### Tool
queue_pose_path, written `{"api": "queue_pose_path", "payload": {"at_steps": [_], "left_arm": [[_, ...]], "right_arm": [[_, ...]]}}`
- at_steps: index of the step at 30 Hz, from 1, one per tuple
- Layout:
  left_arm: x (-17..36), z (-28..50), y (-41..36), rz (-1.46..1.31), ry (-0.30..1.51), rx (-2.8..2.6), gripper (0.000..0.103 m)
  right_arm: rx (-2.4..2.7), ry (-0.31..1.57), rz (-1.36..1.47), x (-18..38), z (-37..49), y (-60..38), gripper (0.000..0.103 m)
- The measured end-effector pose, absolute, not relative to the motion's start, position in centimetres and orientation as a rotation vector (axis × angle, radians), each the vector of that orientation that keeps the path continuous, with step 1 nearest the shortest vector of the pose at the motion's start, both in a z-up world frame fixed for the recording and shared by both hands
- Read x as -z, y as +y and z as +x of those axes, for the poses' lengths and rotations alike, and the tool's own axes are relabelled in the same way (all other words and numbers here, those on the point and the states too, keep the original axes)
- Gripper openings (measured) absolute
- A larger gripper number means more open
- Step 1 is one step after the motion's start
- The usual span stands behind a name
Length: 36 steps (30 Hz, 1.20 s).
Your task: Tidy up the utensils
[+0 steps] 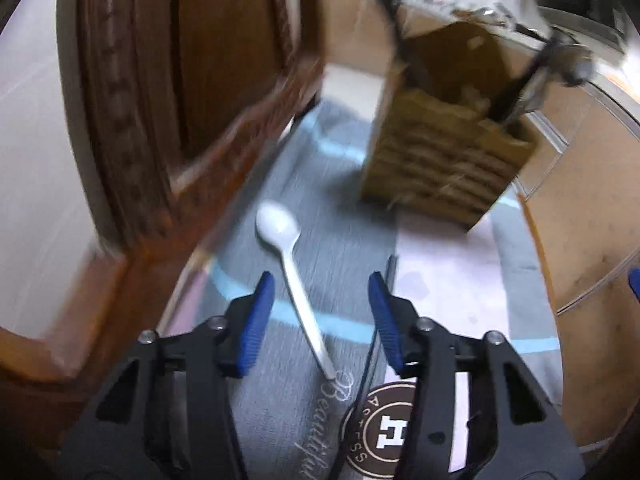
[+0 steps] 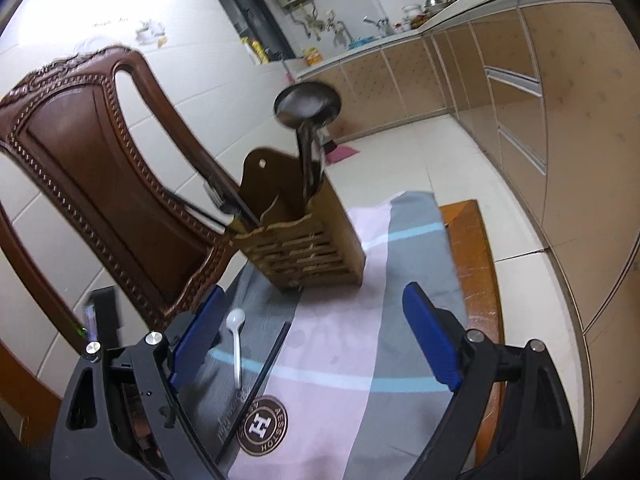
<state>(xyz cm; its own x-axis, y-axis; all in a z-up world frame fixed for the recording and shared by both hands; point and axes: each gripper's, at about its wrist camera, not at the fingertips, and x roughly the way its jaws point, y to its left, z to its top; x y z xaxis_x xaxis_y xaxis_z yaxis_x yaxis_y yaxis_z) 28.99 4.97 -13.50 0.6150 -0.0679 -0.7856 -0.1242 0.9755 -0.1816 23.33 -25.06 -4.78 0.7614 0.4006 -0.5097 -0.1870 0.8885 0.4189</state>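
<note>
- Carved wooden chair [image 2: 100, 184] is seen at the far-left side of the bench [image 2: 476, 264], backrest upright, close behind the holder.
- Bench is covered w/ a striped cloth [image 2: 352, 340] (grey, pink, pale-blue lines); a round "H" logo [image 2: 260, 426] is printed near the cloth's near edge. Bare orange wood is left showing along the right edge.
- Slatted wooden utensil holder [image 2: 304, 248] is stood upright on the cloth toward the far end of the bench, approx. mid-width. A dark ladle [image 2: 308, 106] is stood in it, bowl up; other dark-handled utensils [image 2: 224, 200] are leaned out to its left side, type can't be told.
- Right tongs [image 2: 312, 344] are held wide apart over the cloth's near part, nothing between the pads.
- Left tongs [image 1: 320, 312] are held partly apart above the near-left part of the cloth; pads are not pressed on anything. The spoon handle is seen below the gap, nearer the left pad.
- White plastic spoon [image 1: 294, 276] is laid flat on the grey stripe, near-left of the holder, bowl toward the far end, handle toward the near edge.
- A thin dark stick [image 2: 260, 376] is laid just right of the spoon, roughly parallel; what it is can't be told.
</note>
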Motion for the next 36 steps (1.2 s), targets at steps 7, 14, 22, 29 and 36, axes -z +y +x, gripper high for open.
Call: {"api": "queue_pose_path", "payload": {"at_steps": [7, 14, 22, 29, 36], "left_arm": [[16.0, 32.4, 6.1, -0.321, 0.981, -0.087, 0.041], [17.3, 34.7, 6.2, -0.327, 0.997, -0.086, 0.035], [15.8, 35.0, 5.4, -0.205, 0.936, -0.044, 0.004], [6.2, 28.2, 4.1, -0.032, 0.641, 0.042, 0.004], [-0.8, 20.1, 3.6, 0.136, 0.343, 0.095, 0.004]], "right_arm": [[-0.347, 0.71, 0.31, 6.2, 24.0, -23.5, 0.088], [-0.365, 0.785, 0.256, 7.9, 25.0, -21.0, 0.088], [-0.357, 0.864, 0.207, 9.9, 26.0, -19.2, 0.088], [-0.308, 0.935, 0.167, 12.5, 28.3, -16.0, 0.085], [-0.271, 1.013, 0.103, 15.8, 32.3, -11.3, 0.067]]}}
